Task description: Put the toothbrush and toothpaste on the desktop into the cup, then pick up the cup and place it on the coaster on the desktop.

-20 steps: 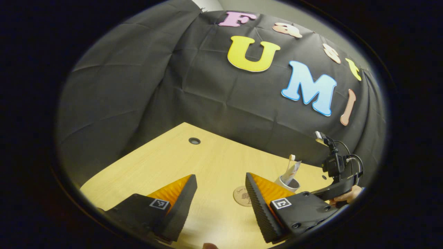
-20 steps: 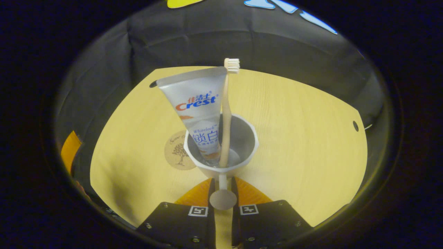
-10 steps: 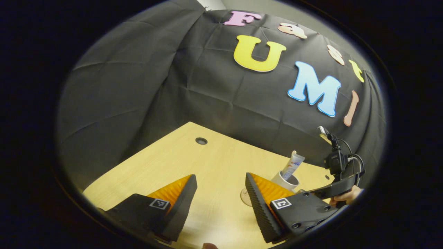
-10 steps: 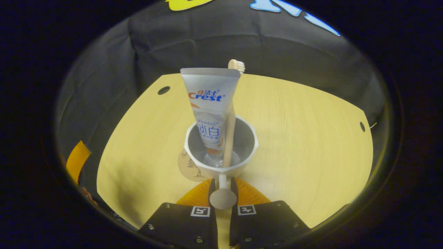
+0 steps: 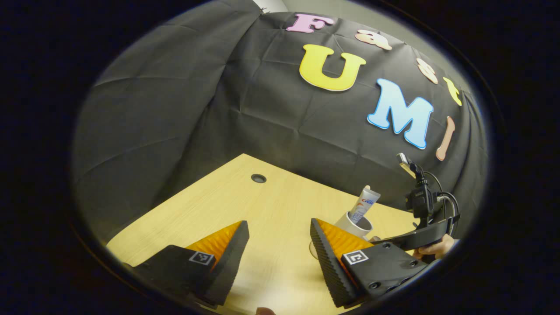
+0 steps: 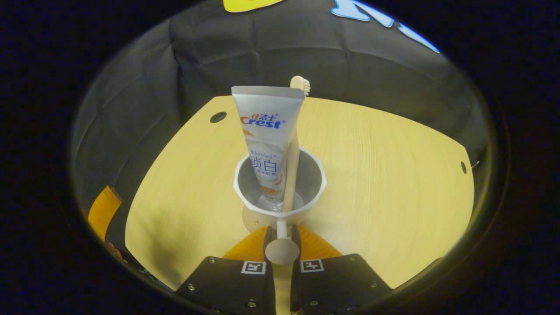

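Right gripper [image 6: 280,232]: jaws clenched on the flat handle tab of the cup [image 6: 280,192], one finger on each side of it. Cup white, faceted rim, sits just ahead of the fingertips over the wooden bench [image 6: 372,175]. Toothpaste [image 6: 267,131] stands in the cup cap-down, crimped end up, leaning slightly toward the camera's left. Toothbrush [image 6: 292,148] stands beside it in the cup, bristle head poking above the tube's top edge. Coaster [image 6: 251,218] shows as a thin sliver under the cup's near-left rim; cannot tell whether the cup rests on it or is held just above. Left gripper [image 5: 280,245]: jaws released, wide apart, nothing between them, held over the near part of the bench. In the left gripper view the cup [image 5: 353,223] with the tube sticking out shows beyond the right-hand finger, with the right gripper [image 5: 420,232] behind it and a hand [image 5: 433,249] gripping it. Cable hole [image 5: 258,178] in the bench near the far edge.
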### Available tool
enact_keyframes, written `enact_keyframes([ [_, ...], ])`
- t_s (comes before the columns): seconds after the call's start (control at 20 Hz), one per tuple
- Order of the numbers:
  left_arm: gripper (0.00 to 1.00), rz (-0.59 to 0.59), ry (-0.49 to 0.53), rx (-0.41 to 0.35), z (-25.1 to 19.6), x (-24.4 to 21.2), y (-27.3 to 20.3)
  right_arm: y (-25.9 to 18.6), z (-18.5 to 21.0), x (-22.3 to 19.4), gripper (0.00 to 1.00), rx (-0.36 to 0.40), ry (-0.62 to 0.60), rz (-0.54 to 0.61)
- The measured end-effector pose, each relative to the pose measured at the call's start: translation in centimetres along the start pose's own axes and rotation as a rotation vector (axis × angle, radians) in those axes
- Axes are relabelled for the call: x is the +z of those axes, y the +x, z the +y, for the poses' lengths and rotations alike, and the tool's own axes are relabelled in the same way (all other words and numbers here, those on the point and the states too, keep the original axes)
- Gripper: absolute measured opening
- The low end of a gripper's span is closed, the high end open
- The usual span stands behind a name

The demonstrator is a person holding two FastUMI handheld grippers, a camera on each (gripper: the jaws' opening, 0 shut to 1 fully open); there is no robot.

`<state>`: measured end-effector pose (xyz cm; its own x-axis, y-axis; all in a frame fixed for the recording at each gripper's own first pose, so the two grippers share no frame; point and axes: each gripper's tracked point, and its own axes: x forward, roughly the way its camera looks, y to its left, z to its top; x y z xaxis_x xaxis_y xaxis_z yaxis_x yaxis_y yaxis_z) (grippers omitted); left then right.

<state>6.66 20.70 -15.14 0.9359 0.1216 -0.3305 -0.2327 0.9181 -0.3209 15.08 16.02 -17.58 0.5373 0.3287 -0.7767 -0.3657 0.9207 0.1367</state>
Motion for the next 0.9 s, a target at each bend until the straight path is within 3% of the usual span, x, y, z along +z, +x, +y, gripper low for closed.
enact_keyframes([
  [0.4,0.92,0.003,-0.012,0.009,0.9,0.0,-0.2,0.1,0.3,-0.1,0.15,-0.03,-0.011,0.002],
  [0.9,0.92,-0.005,0.001,-0.002,0.0,0.4,-1.0,0.1,0.4,-0.1,0.33,-0.062,-0.065,-0.001],
])
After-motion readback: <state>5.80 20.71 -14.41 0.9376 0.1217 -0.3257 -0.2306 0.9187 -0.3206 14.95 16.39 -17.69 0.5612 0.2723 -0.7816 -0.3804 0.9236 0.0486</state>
